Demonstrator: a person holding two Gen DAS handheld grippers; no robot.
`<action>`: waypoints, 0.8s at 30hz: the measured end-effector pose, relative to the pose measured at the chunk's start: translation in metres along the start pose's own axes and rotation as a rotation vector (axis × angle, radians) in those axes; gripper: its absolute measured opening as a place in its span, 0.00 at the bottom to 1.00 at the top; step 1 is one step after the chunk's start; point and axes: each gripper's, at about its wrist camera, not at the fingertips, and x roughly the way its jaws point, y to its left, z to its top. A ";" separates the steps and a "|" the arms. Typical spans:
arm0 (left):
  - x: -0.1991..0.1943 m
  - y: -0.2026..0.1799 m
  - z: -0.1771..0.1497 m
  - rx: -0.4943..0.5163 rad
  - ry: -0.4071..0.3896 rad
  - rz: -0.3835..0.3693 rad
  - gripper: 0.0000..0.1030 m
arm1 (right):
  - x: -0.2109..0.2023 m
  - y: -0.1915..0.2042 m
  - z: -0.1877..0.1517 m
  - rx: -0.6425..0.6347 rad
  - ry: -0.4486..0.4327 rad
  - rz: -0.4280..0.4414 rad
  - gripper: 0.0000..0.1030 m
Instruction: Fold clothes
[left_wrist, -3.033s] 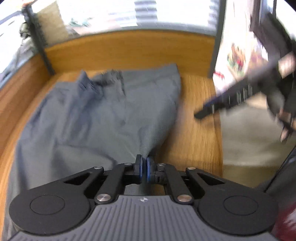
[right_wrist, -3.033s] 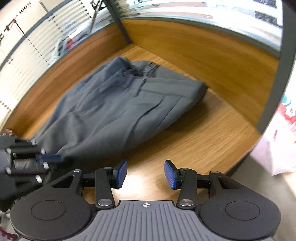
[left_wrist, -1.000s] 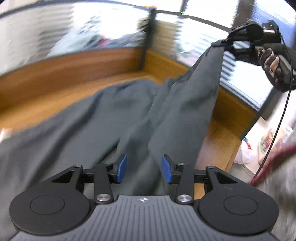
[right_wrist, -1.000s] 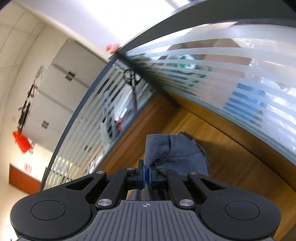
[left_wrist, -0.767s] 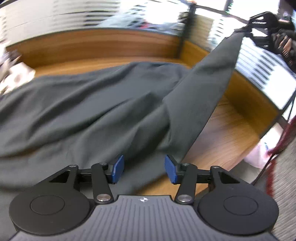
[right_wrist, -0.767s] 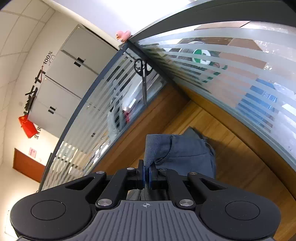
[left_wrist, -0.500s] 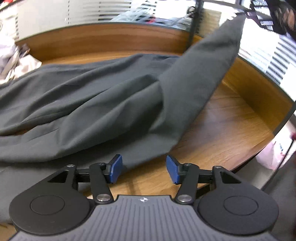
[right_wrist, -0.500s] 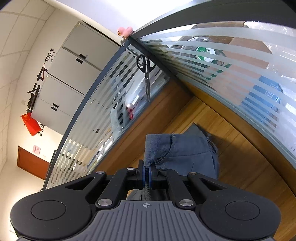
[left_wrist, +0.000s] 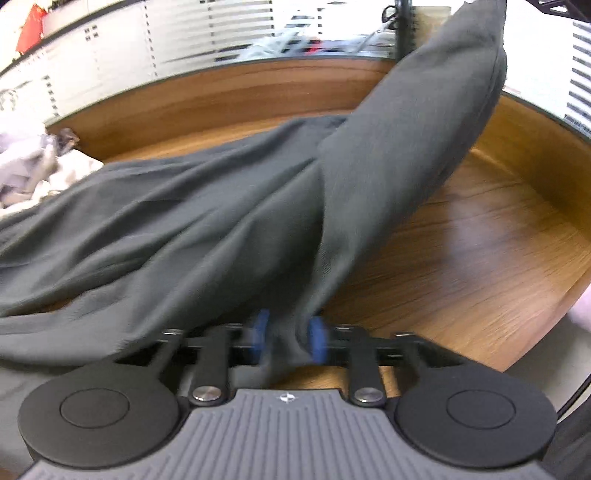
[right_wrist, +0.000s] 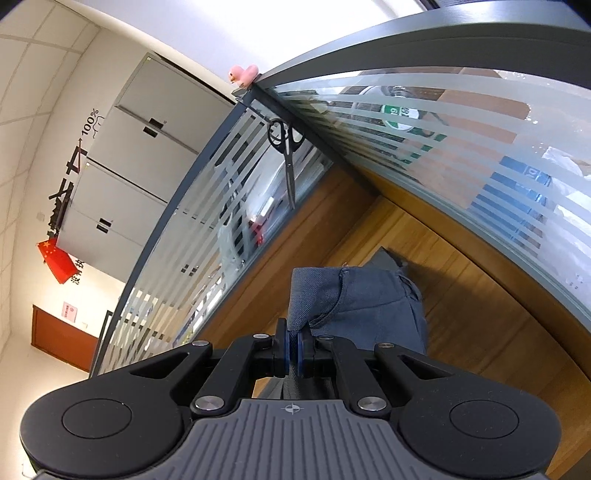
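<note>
Wooden desk (left_wrist: 480, 258) under grey trousers (left_wrist: 184, 229); left gripper (left_wrist: 288, 338) closing on them (right gripper (right_wrist: 294, 349) clamped too)

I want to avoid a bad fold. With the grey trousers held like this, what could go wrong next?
1. The left gripper is closing on a bunched fold of the grey trousers; it may catch several layers.
2. The right gripper pinches only a narrow edge held high; a pull could slip it free.
3. Dragging the cloth might disturb the pale clothes beside it.
</note>
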 end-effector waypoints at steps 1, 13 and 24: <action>-0.005 0.008 0.001 -0.001 -0.012 0.017 0.07 | 0.000 -0.002 -0.001 -0.001 0.000 -0.012 0.06; -0.062 0.088 0.071 0.121 -0.131 0.116 0.02 | 0.001 -0.081 -0.039 0.057 0.099 -0.279 0.06; 0.009 0.145 0.148 0.139 -0.168 0.177 0.02 | 0.059 -0.039 -0.026 0.012 0.063 -0.187 0.06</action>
